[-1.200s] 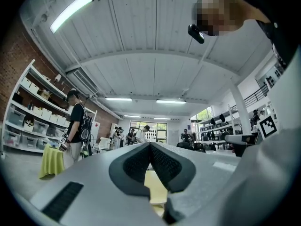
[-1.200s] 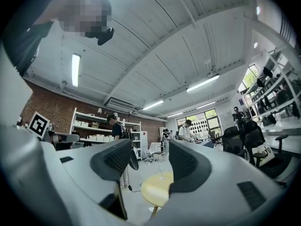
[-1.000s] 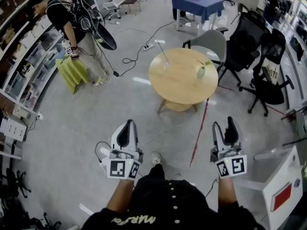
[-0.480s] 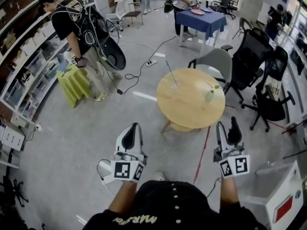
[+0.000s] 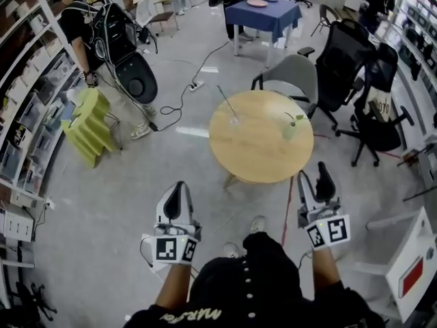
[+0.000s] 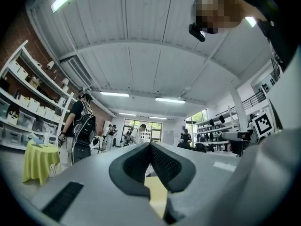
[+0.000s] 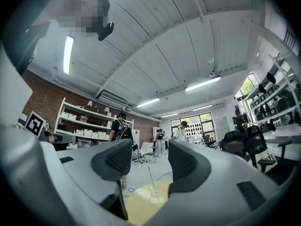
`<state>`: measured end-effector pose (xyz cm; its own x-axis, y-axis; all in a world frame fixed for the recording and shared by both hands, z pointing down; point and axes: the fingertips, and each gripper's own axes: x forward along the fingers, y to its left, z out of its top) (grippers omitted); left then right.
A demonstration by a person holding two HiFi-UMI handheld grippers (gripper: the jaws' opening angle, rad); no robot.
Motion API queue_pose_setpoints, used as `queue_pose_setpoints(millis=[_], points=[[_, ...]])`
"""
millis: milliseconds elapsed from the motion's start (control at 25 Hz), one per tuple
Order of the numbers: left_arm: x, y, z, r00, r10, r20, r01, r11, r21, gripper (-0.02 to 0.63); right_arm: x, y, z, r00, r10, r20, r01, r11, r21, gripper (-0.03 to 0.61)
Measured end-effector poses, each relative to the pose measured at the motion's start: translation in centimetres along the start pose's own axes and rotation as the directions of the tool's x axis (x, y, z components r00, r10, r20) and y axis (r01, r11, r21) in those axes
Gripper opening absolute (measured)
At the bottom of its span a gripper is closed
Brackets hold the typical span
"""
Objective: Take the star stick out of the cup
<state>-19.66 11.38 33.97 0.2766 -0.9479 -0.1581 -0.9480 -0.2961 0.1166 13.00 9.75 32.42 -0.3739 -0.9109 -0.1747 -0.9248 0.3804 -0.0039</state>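
A thin stick (image 5: 225, 102) leans out of a small clear cup (image 5: 234, 119) on the far left part of a round wooden table (image 5: 256, 152). Its top is too small to make out. A green cup (image 5: 290, 128) with a sprig stands on the table's right side. Both grippers hang over the floor, short of the table's near edge. My left gripper (image 5: 179, 185) is shut, and in its own view the pads (image 6: 164, 166) meet with nothing held. My right gripper (image 5: 313, 176) is open and empty. The cup (image 7: 153, 190) and stick (image 7: 150, 177) show in its gap.
A grey chair (image 5: 295, 72) and black office chairs (image 5: 358, 63) crowd the table's far and right sides. A person with a backpack (image 5: 109, 36) stands at the left by a yellow-green stool (image 5: 89, 123) and shelves (image 5: 24, 125). Cables (image 5: 179, 96) lie on the floor.
The person carrying the grippers has walked on, so the table now lies closer and more centred ahead. Both grippers keep their pose, the left shut and the right open.
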Motion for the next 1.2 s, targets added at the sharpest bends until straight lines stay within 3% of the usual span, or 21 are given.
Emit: queue_pose_setpoints(millis=[600,800,1200], points=[[19.9,0.3,-3.4,1.0,-0.006,0.0,0.006,1.0,0.018,0.003,17.6,-11.5,-3.4,0.997,0.071,-0.004,-0.071,0.998,0.0,0.238],[25.2,1.1,-4.8,0.999,0.051,-0.014,-0.051,0.999,0.013,0.003,22.7,-15.1,-4.5,0.994,0.106,-0.007,-0.106,0.994,0.015,0.238],[30.8,3.9,-7.0,0.993,0.102,-0.051,-0.101,0.995,0.027,0.003,31.3,-16.2,-7.6,0.982,0.186,-0.04,-0.184,0.981,0.058,0.238]])
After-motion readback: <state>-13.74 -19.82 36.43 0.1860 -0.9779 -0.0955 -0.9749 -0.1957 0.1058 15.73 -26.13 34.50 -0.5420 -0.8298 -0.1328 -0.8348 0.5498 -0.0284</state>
